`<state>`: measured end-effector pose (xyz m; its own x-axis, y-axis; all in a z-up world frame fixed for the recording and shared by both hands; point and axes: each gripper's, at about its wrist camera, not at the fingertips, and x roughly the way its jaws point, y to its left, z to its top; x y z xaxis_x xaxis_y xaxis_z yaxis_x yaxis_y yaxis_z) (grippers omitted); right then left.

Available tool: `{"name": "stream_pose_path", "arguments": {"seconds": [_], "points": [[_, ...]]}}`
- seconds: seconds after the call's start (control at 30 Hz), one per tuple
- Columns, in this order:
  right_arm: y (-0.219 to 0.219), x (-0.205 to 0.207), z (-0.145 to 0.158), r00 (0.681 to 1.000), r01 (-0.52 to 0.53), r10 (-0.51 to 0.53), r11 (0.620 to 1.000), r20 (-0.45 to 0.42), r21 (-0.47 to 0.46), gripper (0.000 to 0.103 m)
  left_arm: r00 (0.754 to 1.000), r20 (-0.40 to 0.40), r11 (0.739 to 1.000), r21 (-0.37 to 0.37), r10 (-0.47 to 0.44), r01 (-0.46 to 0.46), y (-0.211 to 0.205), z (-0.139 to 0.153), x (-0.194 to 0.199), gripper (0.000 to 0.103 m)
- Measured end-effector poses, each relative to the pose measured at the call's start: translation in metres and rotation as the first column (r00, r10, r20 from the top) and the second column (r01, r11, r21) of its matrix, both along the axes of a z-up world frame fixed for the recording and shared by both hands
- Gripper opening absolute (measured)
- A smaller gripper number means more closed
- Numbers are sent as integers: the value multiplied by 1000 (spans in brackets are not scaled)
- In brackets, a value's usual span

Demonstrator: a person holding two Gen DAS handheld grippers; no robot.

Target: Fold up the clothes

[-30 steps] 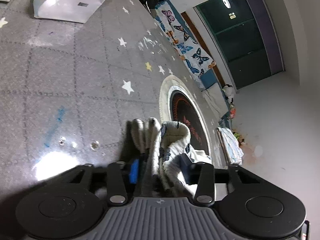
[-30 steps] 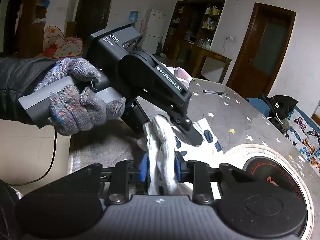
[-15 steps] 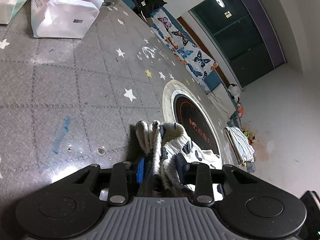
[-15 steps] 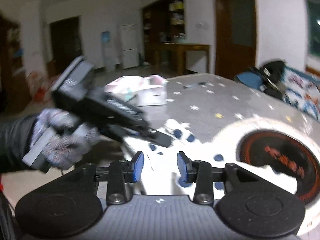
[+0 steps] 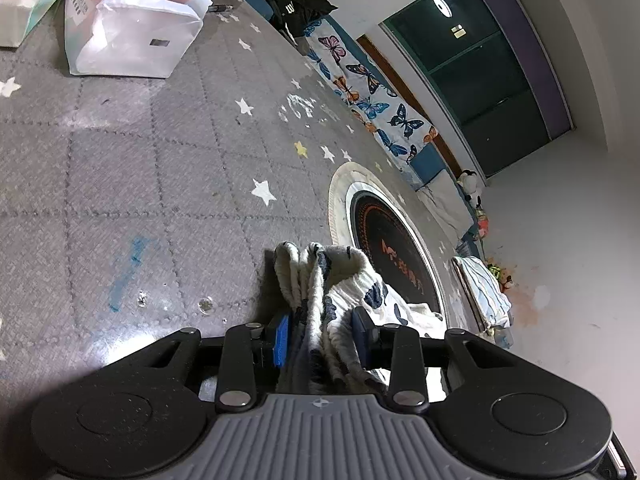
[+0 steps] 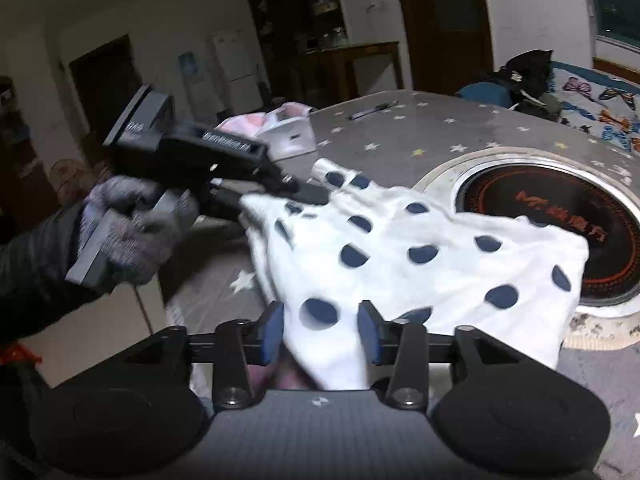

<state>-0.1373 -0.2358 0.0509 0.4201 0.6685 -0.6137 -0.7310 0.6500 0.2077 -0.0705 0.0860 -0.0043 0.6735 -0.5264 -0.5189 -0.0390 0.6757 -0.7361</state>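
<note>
1. Table (image 6: 440, 132) – grey, star-printed, w/ round burner (image 6: 560, 220) inset.
2. Spotted garment (image 6: 420, 256) lay on table, partly over burner.
3. Left gripper (image 5: 320, 330) pinched its bunched edge.
4. Right gripper (image 6: 320, 328) – fingers spread, cloth between, no grip.

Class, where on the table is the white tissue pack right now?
In the left wrist view the white tissue pack sits at the far upper left of the starry grey table, beside another pack at the frame edge.

Home living room: fridge (image 6: 232, 60), wooden cabinet (image 6: 308, 28), butterfly-print sofa cover (image 5: 372, 92).
</note>
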Motion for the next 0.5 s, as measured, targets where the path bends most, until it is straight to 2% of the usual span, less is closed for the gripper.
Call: {"name": "stream_pose_path", "arguments": {"seconds": [0.13,0.33,0.5], "points": [[-11,2,8,1000,28,-28,998,-2,51,45,1000,2,1000,10,3,-3,-1,1,0,35],[-34,23,13,989,146,-143,979,-31,141,46,1000,15,999,50,0,0,-5,4,-1,36],[-42,38,3,969,246,-243,964,-39,103,46,1000,30,995,95,0,-3,-10,7,-2,37]]}}
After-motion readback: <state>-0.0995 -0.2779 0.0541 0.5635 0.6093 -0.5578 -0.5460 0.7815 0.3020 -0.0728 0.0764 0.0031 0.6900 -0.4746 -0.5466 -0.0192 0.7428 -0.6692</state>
